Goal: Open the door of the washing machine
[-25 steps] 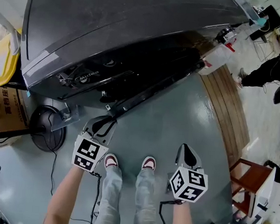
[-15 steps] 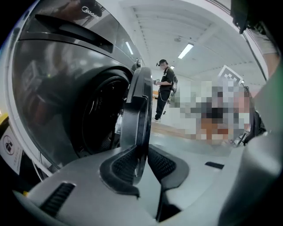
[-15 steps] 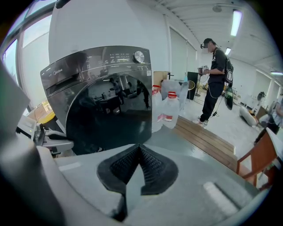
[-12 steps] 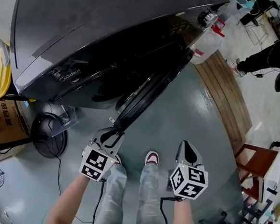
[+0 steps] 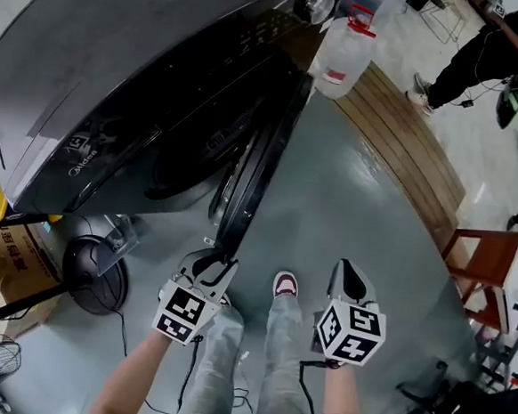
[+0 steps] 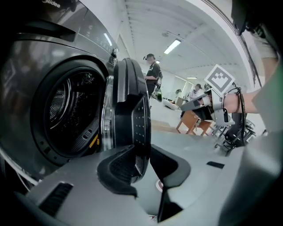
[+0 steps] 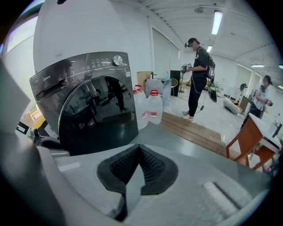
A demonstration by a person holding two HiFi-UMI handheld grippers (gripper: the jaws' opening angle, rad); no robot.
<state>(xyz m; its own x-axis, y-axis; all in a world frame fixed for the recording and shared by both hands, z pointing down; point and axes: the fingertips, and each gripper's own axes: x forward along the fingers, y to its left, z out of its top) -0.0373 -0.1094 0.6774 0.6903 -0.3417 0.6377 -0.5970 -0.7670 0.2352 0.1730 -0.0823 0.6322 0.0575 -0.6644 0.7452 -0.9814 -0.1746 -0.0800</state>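
The left gripper (image 5: 212,265) has its jaws opening, with the free edge of the washing machine's door (image 6: 132,110) standing between them. The rim lies close against the left pad, and whether the right pad touches it is hard to tell. The door is swung well out from the washing machine (image 5: 118,74), so the drum opening (image 6: 66,110) shows just left of these jaws. The right gripper (image 7: 140,149) has its jaws together with nothing between them. It hangs to the right of the left gripper, well apart from the door, and the machine's dark front stands ahead and to the left of its jaws.

Below both pairs of jaws is a grey-green floor (image 5: 357,209). Beyond the right jaws a strip of wooden boards (image 5: 408,133) runs past the machine, and plastic jugs with red caps (image 7: 154,108) stand at its near end. A wooden chair (image 5: 487,264) is far to the right. A black fan base (image 5: 93,273) and a cardboard box (image 5: 14,254) sit left of the left jaws. A person (image 7: 199,75) stands in the room behind.

The machine's top is cut off in the head view.
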